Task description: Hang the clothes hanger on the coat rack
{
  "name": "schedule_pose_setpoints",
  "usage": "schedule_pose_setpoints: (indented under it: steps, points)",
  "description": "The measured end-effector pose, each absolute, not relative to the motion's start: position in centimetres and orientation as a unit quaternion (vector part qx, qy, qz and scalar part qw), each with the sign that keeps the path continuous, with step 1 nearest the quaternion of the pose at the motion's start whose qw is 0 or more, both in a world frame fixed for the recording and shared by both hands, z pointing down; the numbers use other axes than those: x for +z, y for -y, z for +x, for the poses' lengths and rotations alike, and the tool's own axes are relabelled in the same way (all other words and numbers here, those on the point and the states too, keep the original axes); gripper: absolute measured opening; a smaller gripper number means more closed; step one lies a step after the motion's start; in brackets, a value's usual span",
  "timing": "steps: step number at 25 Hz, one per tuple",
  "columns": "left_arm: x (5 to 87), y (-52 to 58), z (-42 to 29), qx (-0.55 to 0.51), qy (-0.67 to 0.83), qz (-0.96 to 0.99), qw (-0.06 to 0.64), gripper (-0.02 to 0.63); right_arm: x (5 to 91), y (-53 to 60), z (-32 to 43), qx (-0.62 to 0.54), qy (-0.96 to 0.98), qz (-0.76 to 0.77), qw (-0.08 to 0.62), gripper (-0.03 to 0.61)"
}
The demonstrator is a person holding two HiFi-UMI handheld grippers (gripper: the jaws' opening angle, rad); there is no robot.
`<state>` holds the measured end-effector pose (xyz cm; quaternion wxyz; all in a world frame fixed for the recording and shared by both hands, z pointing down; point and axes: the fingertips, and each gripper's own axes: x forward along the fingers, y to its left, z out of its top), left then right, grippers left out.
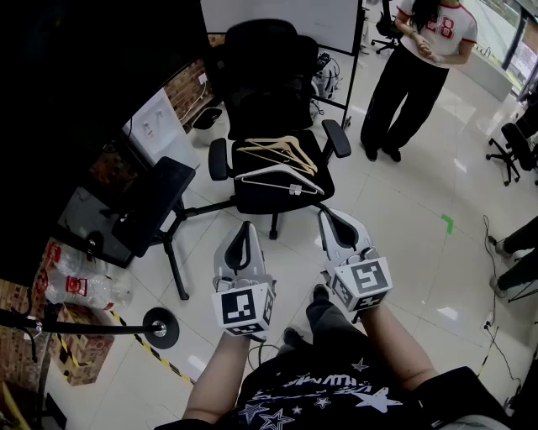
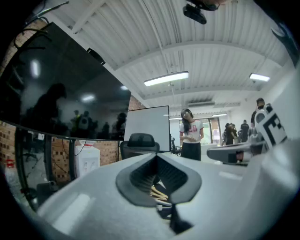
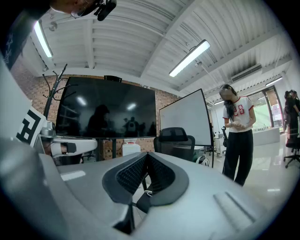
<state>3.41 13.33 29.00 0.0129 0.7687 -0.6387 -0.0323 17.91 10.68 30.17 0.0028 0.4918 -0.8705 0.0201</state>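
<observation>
The left gripper (image 1: 245, 227) and the right gripper (image 1: 325, 215) are held level side by side, each with its jaws closed together on nothing, both short of the chair (image 1: 261, 200). On the chair seat lie a white hanger (image 1: 282, 178), nearest, and wooden hangers (image 1: 282, 151) just behind it, clear of both grippers. Beyond the chair stand a whiteboard (image 1: 277, 21) and a person (image 1: 420, 67). The coat rack (image 3: 55, 82) shows in the right gripper view beside a dark screen (image 3: 108, 108), well apart from the hangers.

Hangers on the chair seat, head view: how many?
3, all on the black chair seat: two wooden hangers overlapping at the back, one white hanger in front. Overlap may hide more.
</observation>
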Motion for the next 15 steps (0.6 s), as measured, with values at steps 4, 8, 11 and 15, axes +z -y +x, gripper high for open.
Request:
schedule_pose_setpoints:
  steps: [4, 8, 11, 15]
  points:
    - [29.0, -11.6, 3.5, -0.035, 0.638, 0.769, 0.004, 0.005, 30.6, -8.6, 18.3, 0.019, 0.869, 0.494, 0.0, 0.006]
    - [28.3, -9.4, 3.3, -0.044, 0.643, 0.765, -0.004, 0.005, 31.3, -5.6, 18.1, 0.01, 0.876, 0.481, -0.003, 0.006]
    - [28.7, -6.5, 2.6, -0.036, 0.658, 0.752, -0.002, 0.005, 32.5, -1.9, 17.8, 0.015, 0.881, 0.474, -0.002, 0.006]
    - [30.1, -2.0, 2.5, -0.026, 0.672, 0.74, 0.01, 0.005, 34.2, 4.0, 18.5, 0.025, 0.876, 0.482, -0.001, 0.006]
